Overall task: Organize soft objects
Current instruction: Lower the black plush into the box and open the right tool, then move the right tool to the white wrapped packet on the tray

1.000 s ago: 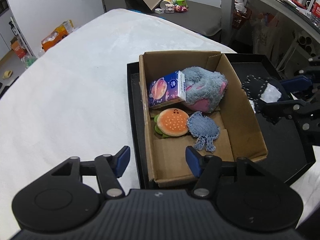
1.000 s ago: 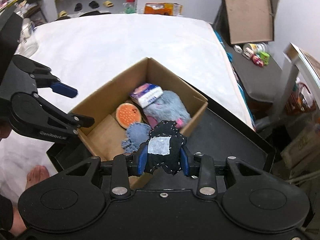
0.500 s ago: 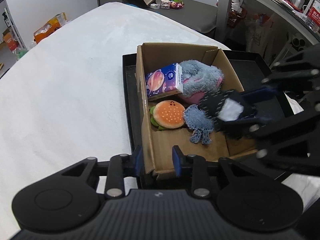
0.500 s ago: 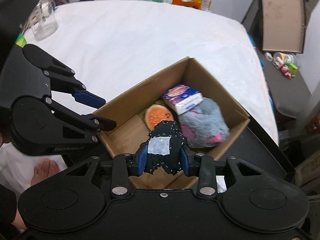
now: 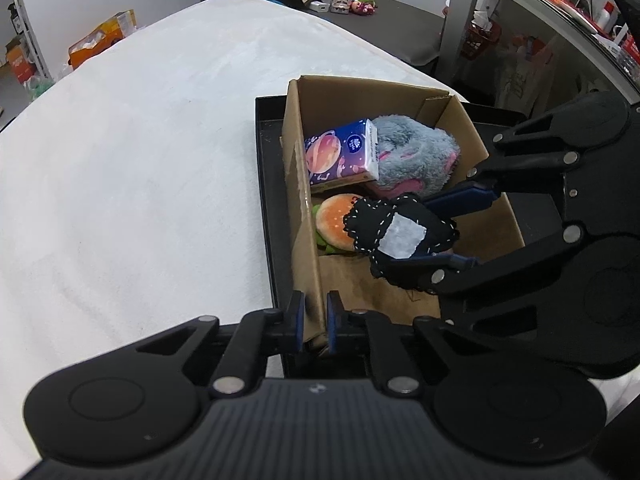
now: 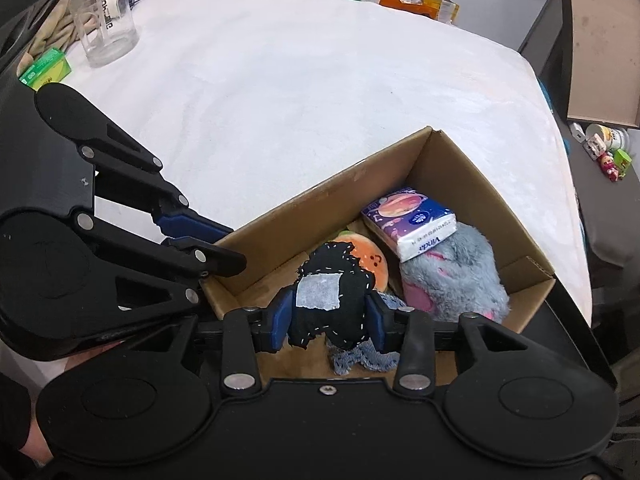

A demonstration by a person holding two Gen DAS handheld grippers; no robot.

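Black patched plush (image 6: 334, 294) sits between the right fingers (image 6: 280, 314), which are opening, over the cardboard box (image 6: 460, 168).

Your black patch toy (image 6: 332, 300) hides most of the denim toy (image 6: 362, 356) and part of the burger plush (image 6: 370, 262).

**White surface with tray, jar and carton**

A white, softly textured surface (image 6: 320, 80) carries everything. On it lies a black tray (image 5: 266, 200) near one edge, with a cardboard box (image 5: 300, 216) standing inside it. Well apart, near the far edge, stand a clear plastic jar (image 6: 106, 24) and a small green carton (image 6: 46, 68).
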